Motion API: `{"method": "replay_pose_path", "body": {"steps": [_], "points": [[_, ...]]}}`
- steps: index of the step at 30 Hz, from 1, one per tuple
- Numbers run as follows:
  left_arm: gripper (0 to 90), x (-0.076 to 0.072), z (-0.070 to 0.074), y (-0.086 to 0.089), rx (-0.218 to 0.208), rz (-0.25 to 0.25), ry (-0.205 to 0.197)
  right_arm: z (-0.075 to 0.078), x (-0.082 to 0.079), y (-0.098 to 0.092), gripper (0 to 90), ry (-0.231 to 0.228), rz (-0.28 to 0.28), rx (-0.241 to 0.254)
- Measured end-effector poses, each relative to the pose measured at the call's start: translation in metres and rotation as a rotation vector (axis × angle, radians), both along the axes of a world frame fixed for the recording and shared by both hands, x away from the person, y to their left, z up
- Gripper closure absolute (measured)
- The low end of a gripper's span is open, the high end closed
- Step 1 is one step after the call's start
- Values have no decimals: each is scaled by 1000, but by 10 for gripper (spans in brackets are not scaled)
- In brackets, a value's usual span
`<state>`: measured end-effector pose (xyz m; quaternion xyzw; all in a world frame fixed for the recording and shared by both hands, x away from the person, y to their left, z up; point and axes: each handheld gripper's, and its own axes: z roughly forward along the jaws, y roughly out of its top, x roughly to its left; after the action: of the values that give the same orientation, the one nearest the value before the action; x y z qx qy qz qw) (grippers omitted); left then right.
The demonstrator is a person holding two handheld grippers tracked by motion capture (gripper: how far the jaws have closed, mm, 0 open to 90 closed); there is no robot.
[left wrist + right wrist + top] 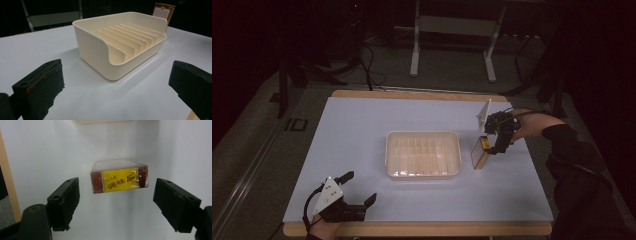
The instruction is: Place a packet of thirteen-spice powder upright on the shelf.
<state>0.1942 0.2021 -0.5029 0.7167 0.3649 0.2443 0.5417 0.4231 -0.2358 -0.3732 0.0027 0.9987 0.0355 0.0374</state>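
A cream plastic rack tray (423, 154) with several inner dividers sits at the middle of the white table (362, 125). Just right of it stands a small brown box (480, 152) with a yellow label. My right gripper (490, 145) hovers over that box, open, its jaws apart on either side of the box top (119, 179) without touching it. My left gripper (360, 187) rests near the front left edge, open and holding nothing, pointing toward the tray (120, 45). The box (163, 11) peeks up behind the tray's far wall.
The wooden table edge (412, 229) runs along the front. Beyond the table stand a white frame's legs (414, 55) and cables on a dark floor. Bare white surface lies left of the tray and in front of it.
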Motion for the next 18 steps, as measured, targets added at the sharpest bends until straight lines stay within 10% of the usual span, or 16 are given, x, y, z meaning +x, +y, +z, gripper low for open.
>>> {"method": "replay_pose_path", "body": {"steps": [18], "points": [[0, 1, -1, -1, -3, -18, 9, -26, 14, 9, 222, 33, 3, -43]]}}
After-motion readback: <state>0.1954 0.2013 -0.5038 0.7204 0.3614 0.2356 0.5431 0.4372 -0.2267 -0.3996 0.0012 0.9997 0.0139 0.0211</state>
